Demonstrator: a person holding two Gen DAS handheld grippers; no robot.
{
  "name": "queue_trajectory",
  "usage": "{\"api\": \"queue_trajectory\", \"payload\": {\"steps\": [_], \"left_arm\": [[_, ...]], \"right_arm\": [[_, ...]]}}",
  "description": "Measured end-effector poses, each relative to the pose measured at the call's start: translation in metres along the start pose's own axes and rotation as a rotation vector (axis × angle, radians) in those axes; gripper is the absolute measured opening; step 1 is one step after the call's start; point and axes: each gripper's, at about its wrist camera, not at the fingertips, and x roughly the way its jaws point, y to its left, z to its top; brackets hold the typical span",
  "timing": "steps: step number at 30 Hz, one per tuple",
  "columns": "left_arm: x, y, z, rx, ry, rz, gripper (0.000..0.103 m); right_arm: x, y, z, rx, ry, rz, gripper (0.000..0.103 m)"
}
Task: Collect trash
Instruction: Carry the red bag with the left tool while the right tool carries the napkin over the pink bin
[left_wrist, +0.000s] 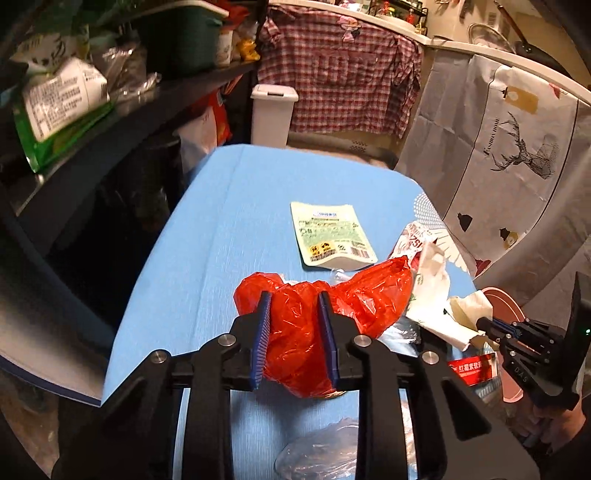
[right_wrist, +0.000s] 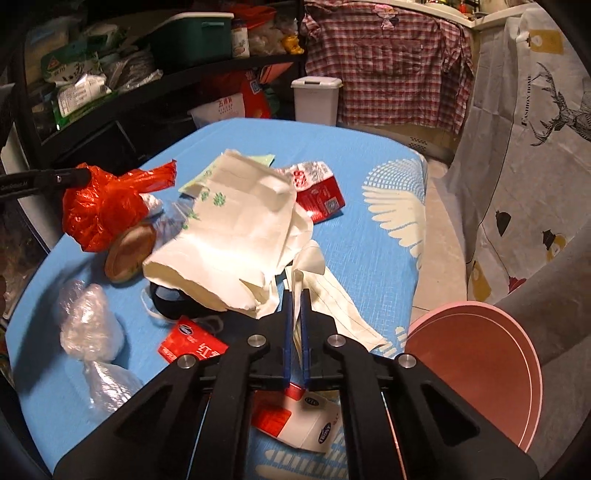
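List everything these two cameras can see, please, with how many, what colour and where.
Red plastic bag: one, red, between the left tool's pads, above the table.
White paper bag: one, white with green prints, mid-table, pinched at its edge.
Green-white pouch: one, flat on the far part of the table.
Red carton: one, red and white, behind the paper bag.
Clear plastic wrap: one bundle, near-left of the table.
Table: one, blue cover.
White bin: one, beyond the table.
Pink round object: one, right of the table.
Left tool: black, blue pads.
Right tool: black, blue pads.
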Motion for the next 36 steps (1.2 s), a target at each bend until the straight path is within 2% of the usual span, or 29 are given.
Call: {"api": "queue_trajectory", "payload": {"steps": [20, 29, 36], "left_arm": [[-0.045, -0.027, 0.010, 0.034, -0.122, 0.001, 0.025], [-0.063, -0.052, 0.009, 0.065, -0.156, -0.040, 0.025], [-0.069, -0.079, 0.005, 0.098, -0.164, -0.085, 0.025]], "right_arm": [[-0.073, -0.007, 0.003, 0.046, -0.121, -0.020, 0.004], [-0.122, -0.020, 0.002, 0.085, -0.183, -0.043, 0.004], [-0.165, -0.039, 0.000, 0.117, -0.252, -0.109, 0.004]]}}
